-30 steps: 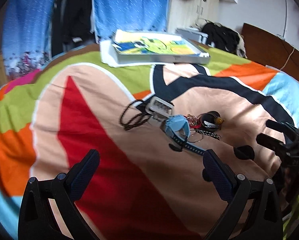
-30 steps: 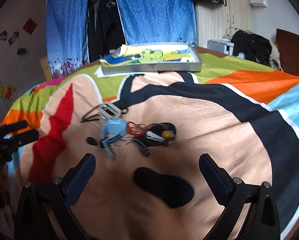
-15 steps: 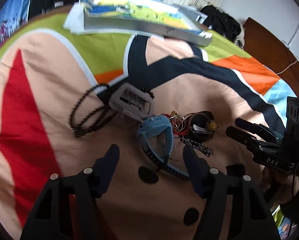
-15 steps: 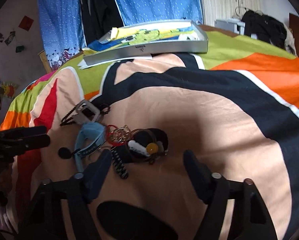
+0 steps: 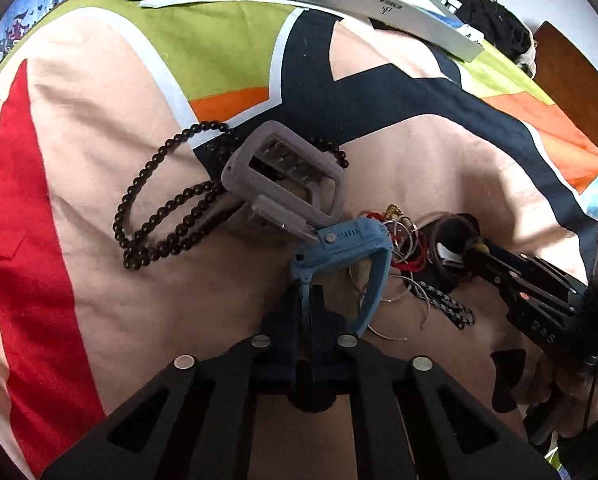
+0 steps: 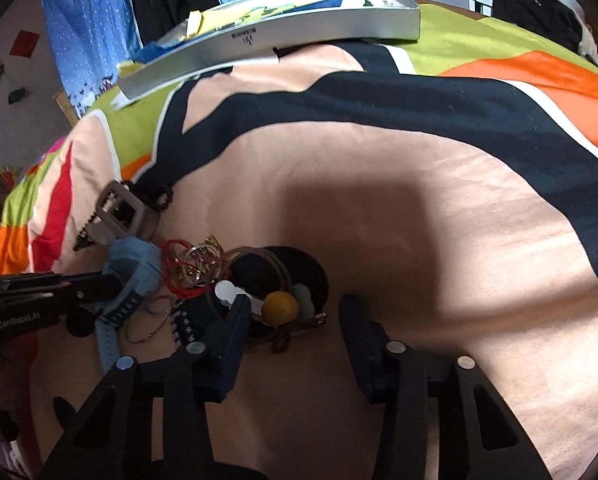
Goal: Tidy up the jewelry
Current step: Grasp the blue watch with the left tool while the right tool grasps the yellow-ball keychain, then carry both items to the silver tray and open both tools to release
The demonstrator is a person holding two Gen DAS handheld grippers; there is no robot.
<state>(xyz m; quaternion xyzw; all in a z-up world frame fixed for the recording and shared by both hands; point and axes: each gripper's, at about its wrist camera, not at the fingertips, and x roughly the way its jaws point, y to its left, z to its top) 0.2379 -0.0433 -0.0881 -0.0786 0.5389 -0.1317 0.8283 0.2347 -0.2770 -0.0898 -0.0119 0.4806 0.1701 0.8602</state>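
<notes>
Lay in a heap on the bed cover (image 5: 99, 128): bead string (image 5: 159, 216), grey watch (image 5: 287, 172), rings (image 6: 197, 266). Left tongs (image 5: 305, 316) clamped narrow on blue watch (image 5: 347, 248) strap. Right tongs (image 6: 295, 324) closing, half wide, around dark pouch (image 6: 295, 264) with yellow ball (image 6: 280, 307); silver tray (image 6: 283, 28) behind held coloured papers.

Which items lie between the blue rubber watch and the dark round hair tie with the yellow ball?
In the right wrist view, red string loops and thin gold and silver rings lie tangled between the blue watch and the hair tie.
</notes>
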